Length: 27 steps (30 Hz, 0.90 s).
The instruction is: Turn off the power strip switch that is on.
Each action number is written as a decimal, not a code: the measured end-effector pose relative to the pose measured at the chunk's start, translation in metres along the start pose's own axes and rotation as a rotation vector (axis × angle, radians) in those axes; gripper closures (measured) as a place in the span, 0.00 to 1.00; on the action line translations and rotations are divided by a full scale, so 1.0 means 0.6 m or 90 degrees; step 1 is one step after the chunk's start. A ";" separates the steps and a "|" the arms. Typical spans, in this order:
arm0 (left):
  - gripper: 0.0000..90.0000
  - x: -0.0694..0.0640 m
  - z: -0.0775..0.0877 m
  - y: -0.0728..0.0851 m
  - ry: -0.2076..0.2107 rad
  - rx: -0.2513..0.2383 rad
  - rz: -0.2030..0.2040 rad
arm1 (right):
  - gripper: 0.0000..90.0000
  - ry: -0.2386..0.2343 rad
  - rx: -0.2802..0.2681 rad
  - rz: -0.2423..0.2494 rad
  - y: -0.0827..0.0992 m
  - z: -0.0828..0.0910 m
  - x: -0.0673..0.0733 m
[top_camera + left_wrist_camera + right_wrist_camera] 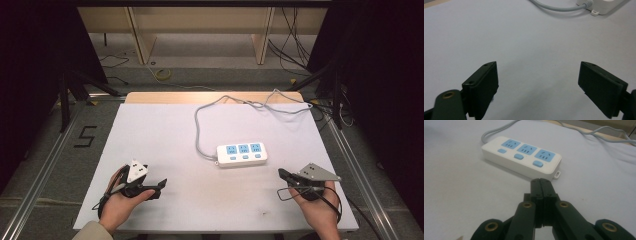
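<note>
A white power strip [242,154] with three blue sockets and three blue buttons lies flat near the middle of the white table; its grey cable [200,131] loops back and off the far edge. In the right gripper view the power strip [521,156] lies just beyond my right gripper [540,182], whose jaws are pressed together with nothing between them. My right gripper [283,173] rests at the front right of the table. At the front left, my left gripper [162,184] points toward the strip. My left gripper [537,82] stands open over bare table, the strip's corner [599,6] far ahead.
The table [150,135] is a white sheet over a wooden board, set in a metal frame. Loose cables lie on the floor at the back right [325,107]. A wooden shelf unit [200,30] stands beyond the table. A "5" mark [85,136] sits on the floor at left.
</note>
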<state>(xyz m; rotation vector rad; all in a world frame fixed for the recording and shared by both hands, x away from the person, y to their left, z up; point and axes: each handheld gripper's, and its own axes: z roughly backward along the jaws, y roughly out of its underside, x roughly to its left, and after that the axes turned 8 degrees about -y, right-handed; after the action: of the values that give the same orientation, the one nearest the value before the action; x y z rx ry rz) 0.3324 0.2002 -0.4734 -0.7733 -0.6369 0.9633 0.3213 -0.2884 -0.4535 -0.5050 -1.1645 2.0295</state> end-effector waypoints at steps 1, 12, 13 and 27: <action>0.18 0.000 -0.001 0.000 -0.001 0.000 0.000 | 1.00 0.000 0.000 0.000 0.000 0.000 0.000; 0.18 -0.001 -0.002 0.001 -0.003 0.004 -0.002 | 1.00 -0.007 -0.001 0.007 -0.014 -0.003 0.000; 0.18 -0.001 -0.002 0.001 -0.003 0.004 -0.002 | 1.00 -0.009 -0.002 0.006 -0.015 -0.004 0.001; 0.18 -0.001 -0.003 0.000 -0.002 0.004 -0.004 | 1.00 -0.018 0.004 0.019 -0.028 -0.011 0.001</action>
<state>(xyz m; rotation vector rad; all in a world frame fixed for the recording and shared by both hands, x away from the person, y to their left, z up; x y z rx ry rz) 0.3334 0.1995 -0.4746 -0.7633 -0.6379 0.9600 0.3316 -0.2790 -0.4426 -0.4943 -1.1739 2.0711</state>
